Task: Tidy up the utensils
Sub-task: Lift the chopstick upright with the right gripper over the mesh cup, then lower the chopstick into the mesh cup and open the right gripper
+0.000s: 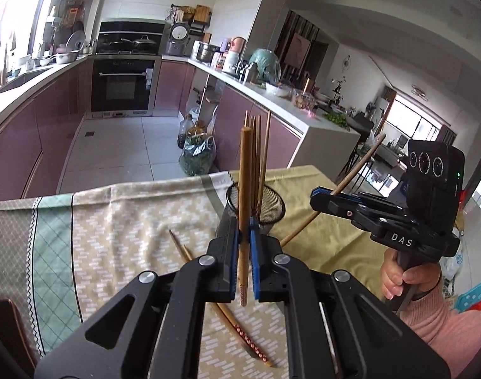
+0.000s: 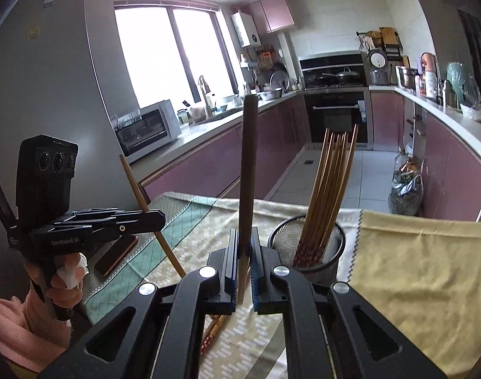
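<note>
Between the blue pads of the left gripper (image 1: 244, 246) a wooden chopstick (image 1: 244, 208) stood nearly upright, clamped tight, its lower tip poking out below the jaws. Beneath that gripper two more chopsticks (image 1: 237, 328) lay loose on the patterned tablecloth (image 1: 120, 221), one with a red dotted end, the pair crossing each other. Just beyond the fingers sat a black mesh holder (image 1: 273, 205), with a bundle of chopsticks (image 1: 259, 145) standing in it and leaning slightly apart at the tops.

Seen from the right wrist, the right gripper (image 2: 247, 252) was likewise closed on a single chopstick (image 2: 248, 170), held upright and rising well above the jaws. The mesh holder (image 2: 306, 243) stood just to the right of those fingers, its chopsticks (image 2: 332, 183) fanned toward the upper right. A yellow cloth (image 2: 423, 271) covered the table's right part, and a dark phone-like slab (image 2: 115, 255) rested on the green stripe at the left.

Each gripper also appeared in the other's view: the right one (image 1: 316, 194) at the right edge, held by a hand (image 1: 404, 281) in a pink sleeve, its chopstick (image 1: 344, 186) slanting across; the left one (image 2: 159, 218) at the left edge, its chopstick (image 2: 152, 214) tilted.

Farther off ran pink kitchen cabinets (image 2: 215, 154), an oven (image 1: 122, 85), a countertop microwave (image 2: 148, 131) and a bright window (image 2: 164, 50).
</note>
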